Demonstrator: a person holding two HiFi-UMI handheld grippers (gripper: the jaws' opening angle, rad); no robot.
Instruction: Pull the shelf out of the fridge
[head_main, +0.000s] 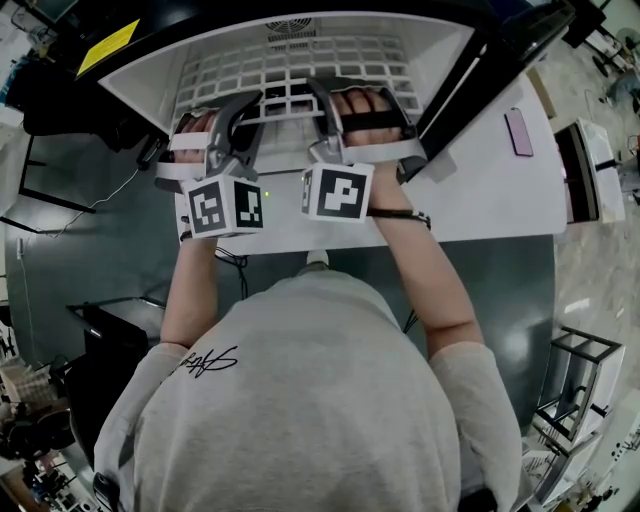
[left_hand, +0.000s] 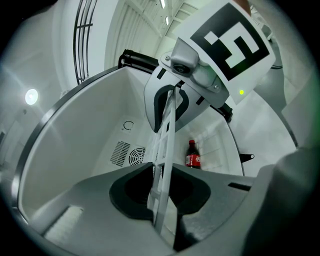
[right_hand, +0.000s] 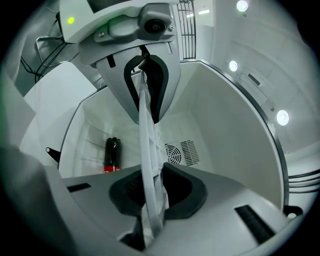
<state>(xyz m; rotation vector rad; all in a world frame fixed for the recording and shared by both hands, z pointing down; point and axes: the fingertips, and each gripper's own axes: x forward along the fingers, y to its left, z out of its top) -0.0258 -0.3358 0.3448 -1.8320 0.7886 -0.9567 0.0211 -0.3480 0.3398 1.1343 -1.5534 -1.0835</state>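
Observation:
The small fridge (head_main: 150, 90) stands open on the table, and its white wire shelf (head_main: 300, 65) lies flat inside. Both grippers hold the shelf's front edge side by side. My left gripper (head_main: 240, 108) is shut on the shelf (left_hand: 165, 145), which runs edge-on between the pads of this gripper (left_hand: 160, 192). My right gripper (head_main: 335, 98) is shut on the same shelf (right_hand: 149, 150), pinched between its pads (right_hand: 152, 195). Each gripper view shows the other gripper clamped further along the shelf.
A cola bottle (left_hand: 193, 155) stands in the fridge door rack, and it also shows in the right gripper view (right_hand: 112, 155). A round fan vent (left_hand: 136, 156) sits in the back wall. The black door (head_main: 500, 55) swings out to the right over the white table (head_main: 500, 200), where a flat pink object (head_main: 519, 132) lies.

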